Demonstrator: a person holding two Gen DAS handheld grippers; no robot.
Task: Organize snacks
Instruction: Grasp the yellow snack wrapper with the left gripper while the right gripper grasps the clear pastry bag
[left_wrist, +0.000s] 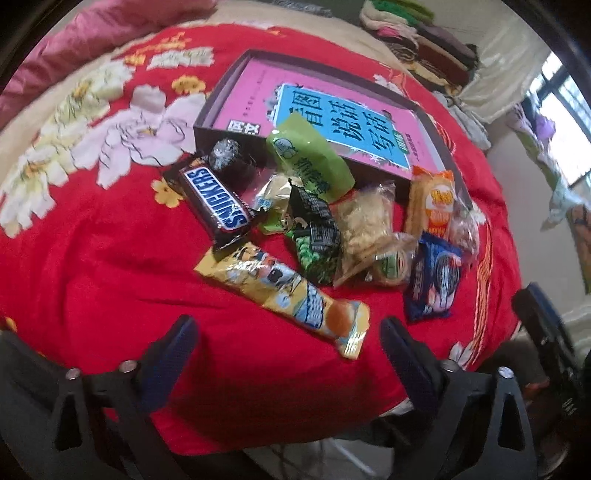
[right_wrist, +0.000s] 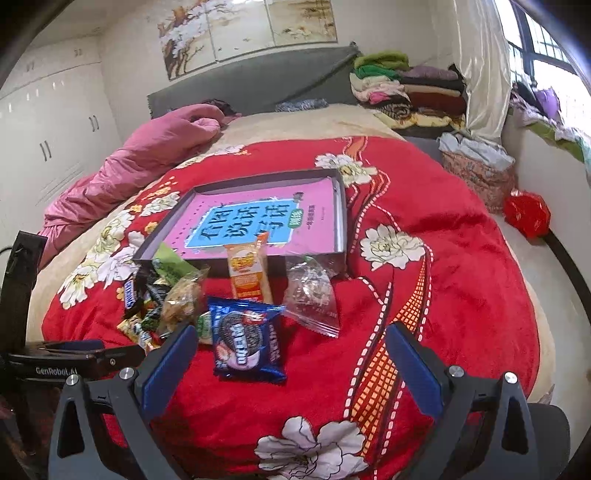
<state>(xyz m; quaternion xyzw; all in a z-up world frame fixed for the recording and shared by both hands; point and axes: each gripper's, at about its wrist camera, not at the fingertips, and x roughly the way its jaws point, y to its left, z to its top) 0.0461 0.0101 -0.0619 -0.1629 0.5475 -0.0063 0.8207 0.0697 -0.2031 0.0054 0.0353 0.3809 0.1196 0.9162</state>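
A: Right, entry for this frame. Where did the snacks sit?

B: Heaped on the red floral blanket (left_wrist: 110, 266), against the near wall of the dark shallow box (left_wrist: 221, 96). A pink and blue book (right_wrist: 258, 218) lay flat inside that box. In the left wrist view the Snickers bar (left_wrist: 216, 199) sat at 10 o'clock of the heap, and the long yellow packet (left_wrist: 284, 295) at 6 o'clock.

A: Other packets?

B: The green pouch (left_wrist: 310, 158) leaned over the box edge. The blue Oreo pack (right_wrist: 247, 339) was nearest the right tool; the orange cracker pack (right_wrist: 247, 273) lay at its 12 o'clock, and the clear bag (right_wrist: 314, 295) at its 2 o'clock.

A: Tool state?

B: The left gripper (left_wrist: 288, 350) had its jaws spread wide, empty, with the tail of the yellow packet lying between the fingers untouched. The right gripper (right_wrist: 291, 354) was also spread and empty, with the Oreo pack just ahead of its left finger.
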